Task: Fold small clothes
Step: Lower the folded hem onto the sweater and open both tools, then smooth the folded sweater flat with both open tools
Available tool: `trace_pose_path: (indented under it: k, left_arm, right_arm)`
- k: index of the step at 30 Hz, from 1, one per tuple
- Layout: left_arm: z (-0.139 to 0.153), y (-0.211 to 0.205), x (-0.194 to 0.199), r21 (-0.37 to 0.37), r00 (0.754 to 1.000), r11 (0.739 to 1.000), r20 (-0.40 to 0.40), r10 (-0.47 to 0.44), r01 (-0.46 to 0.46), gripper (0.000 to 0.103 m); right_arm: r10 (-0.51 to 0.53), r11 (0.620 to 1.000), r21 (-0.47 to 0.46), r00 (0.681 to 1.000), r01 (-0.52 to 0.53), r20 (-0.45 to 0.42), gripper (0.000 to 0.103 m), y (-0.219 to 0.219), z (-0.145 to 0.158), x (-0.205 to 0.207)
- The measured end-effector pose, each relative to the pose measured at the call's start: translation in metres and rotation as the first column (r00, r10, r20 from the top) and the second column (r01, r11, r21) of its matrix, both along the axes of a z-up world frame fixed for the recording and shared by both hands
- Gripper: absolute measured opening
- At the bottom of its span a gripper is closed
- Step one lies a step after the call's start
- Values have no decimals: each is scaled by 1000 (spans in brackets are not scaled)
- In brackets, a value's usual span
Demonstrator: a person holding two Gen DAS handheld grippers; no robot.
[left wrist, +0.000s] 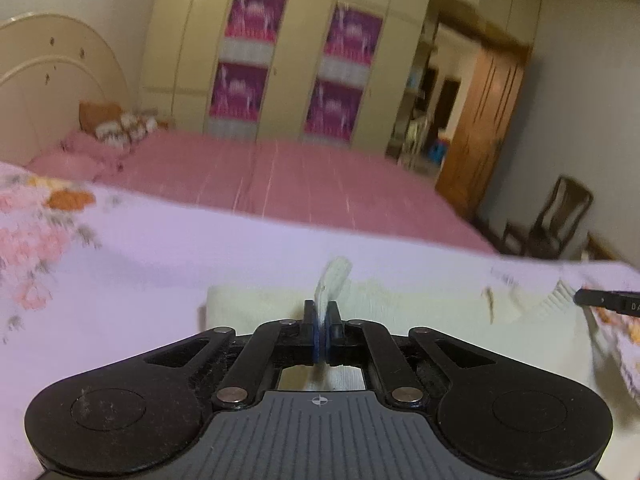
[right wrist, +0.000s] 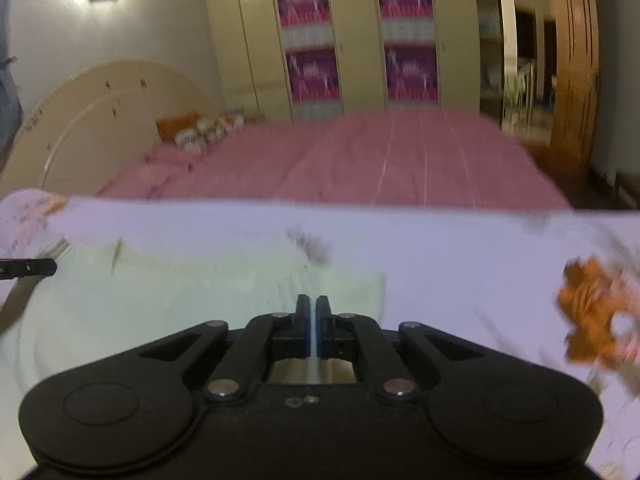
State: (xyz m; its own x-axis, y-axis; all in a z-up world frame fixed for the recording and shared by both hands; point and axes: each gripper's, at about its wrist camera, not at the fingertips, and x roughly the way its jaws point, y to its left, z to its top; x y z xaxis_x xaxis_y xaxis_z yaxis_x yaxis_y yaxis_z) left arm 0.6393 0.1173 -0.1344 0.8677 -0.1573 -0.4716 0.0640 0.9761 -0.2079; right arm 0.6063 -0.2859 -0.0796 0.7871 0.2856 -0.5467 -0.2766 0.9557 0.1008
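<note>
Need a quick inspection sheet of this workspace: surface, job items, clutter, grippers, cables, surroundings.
Surface: lilac floral sheet spread over a pink bed.
Job's things: cream knit garment lying on the sheet, a fold of it pinched upward.
Clutter: nothing seen on the sheet beside the garment.
Grippers: left gripper shut on the garment's fold; right gripper nearly shut, a thin pale strip between its pads, grip unclear through blur.
Cables: nothing seen.
Surroundings: headboard, pillows, wardrobe, wooden door, chair.

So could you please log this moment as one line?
left tongs: shut on cream garment fold | right tongs: shut, grip on garment unclear | surface: floral sheet
</note>
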Motion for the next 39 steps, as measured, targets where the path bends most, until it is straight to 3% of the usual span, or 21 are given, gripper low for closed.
trace_pose_path:
  k: [5,11,12,15,17,19,20,22,25,26,28,32,34,36,39]
  left_arm:
    - [7,5,7,-20,997,998,46,58,-57,3]
    - [-25,-1,30,56,988,995,-126,88,-81,3]
    - [-27,-1,29,54,988,995,-123,90,-84,3]
    - [-21,0,23,43,985,991,-111,134,-130,20]
    - [-6,-10,11,75,989,987,-36,142,-139,53]
    - [7,-36,4,59,996,995,29,79,-80,73]
    - [9,-49,6,50,999,998,23,32,-33,75]
    - [7,-86,13,91,996,992,-24,-83,85,75]
    - [-6,-115,17,140,985,978,-92,-144,156,75]
    - [-10,-114,16,153,985,977,-102,-136,151,75]
    - [-19,-99,11,217,992,972,-105,-68,89,75]
    - [-25,-44,-7,201,996,979,-78,46,-29,75]
    - [-22,-40,-8,225,993,972,-77,85,-65,75]
    - [-13,-46,-15,215,994,973,-56,92,-78,75]
    - [-1,-79,-31,220,1000,976,7,5,-7,75]
  right_arm:
    - [-26,999,21,997,25,72,3,-6,10,10]
    - [-72,997,-6,996,72,-46,3,-9,-21,38]
    - [-74,997,-27,994,73,-76,3,-8,-30,41]
    - [-89,996,-39,992,85,-93,4,-6,-34,42]
    - [-117,992,-46,991,114,-57,22,-1,-22,35]
    - [-53,998,-25,998,53,15,28,15,-9,21]
    - [0,1000,-9,1000,0,24,39,29,-6,19]
    - [96,995,-30,995,-96,2,46,61,-10,20]
    - [169,980,-91,983,-175,-73,41,99,-26,24]
    - [176,977,-105,980,-185,-90,36,104,-31,24]
    - [179,974,-125,980,-189,-85,36,99,-36,23]
    - [-8,978,-211,999,-3,-51,36,49,-36,25]
    - [-29,985,-172,998,17,-64,36,25,-38,30]
    - [-32,983,-182,998,22,-56,36,28,-32,27]
    - [29,989,-145,1000,-29,-4,40,49,-17,6]
